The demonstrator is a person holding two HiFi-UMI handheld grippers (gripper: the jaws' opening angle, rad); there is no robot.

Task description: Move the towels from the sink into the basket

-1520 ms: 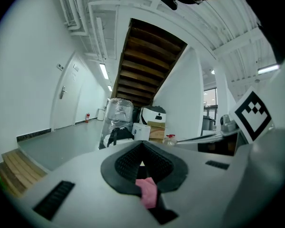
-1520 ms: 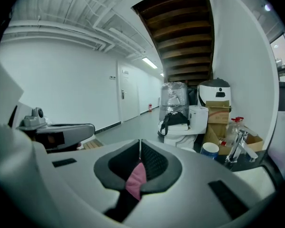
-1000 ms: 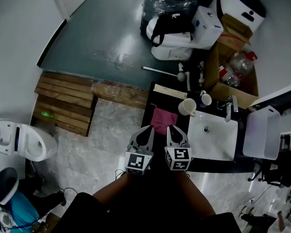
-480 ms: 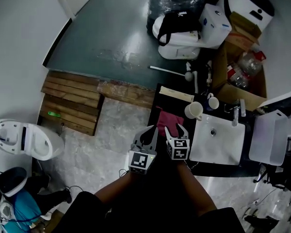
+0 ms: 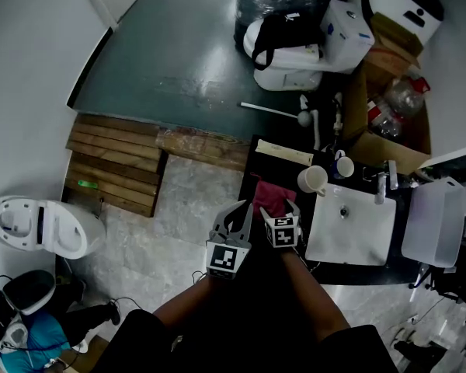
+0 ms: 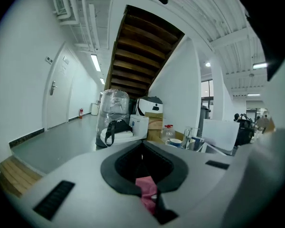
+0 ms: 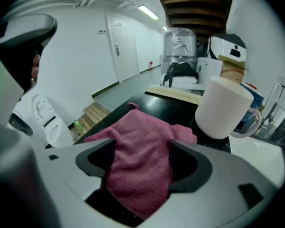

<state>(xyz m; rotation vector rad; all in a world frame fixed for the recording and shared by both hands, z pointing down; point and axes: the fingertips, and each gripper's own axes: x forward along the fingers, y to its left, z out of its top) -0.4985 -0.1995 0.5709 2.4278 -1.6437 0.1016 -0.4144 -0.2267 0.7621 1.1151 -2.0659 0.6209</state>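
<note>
The right hand-held gripper (image 7: pixel 142 163) points steeply down at the desk (image 7: pixel 173 107). Its jaws are spread wide and have just been opening. The pink towel (image 7: pixel 133 132) lies between them. A rumpled fold runs up through the gap, and the dark pads stand on either side of it without pressing on it. The towel rests on the black desk top, outside the sink (image 5: pixel 349 228), and spreads away from the hand-held gripper toward 12 o'clock. A white mug (image 7: pixel 225 108) stands upright at 1 o'clock, just beside the towel's far corner, with its handle to the right.

The left hand-held gripper (image 6: pixel 142 145) is at 9 o'clock of the right one, near it and by the desk's left edge. It points roughly level, and its jaw tips meet. A pink scrap (image 6: pixel 146 189) shows low in the dark gap behind the tips. I cannot tell whether it is pinched there or is only the towel seen beyond.

In the head view the white sink is at 3 o'clock of the right hand-held gripper, with the faucet (image 5: pixel 382 189) on its far rim. The pale basket (image 5: pixel 431 224) stands at 3 o'clock of the sink, just past the desk's end and well apart from the towel.
</note>
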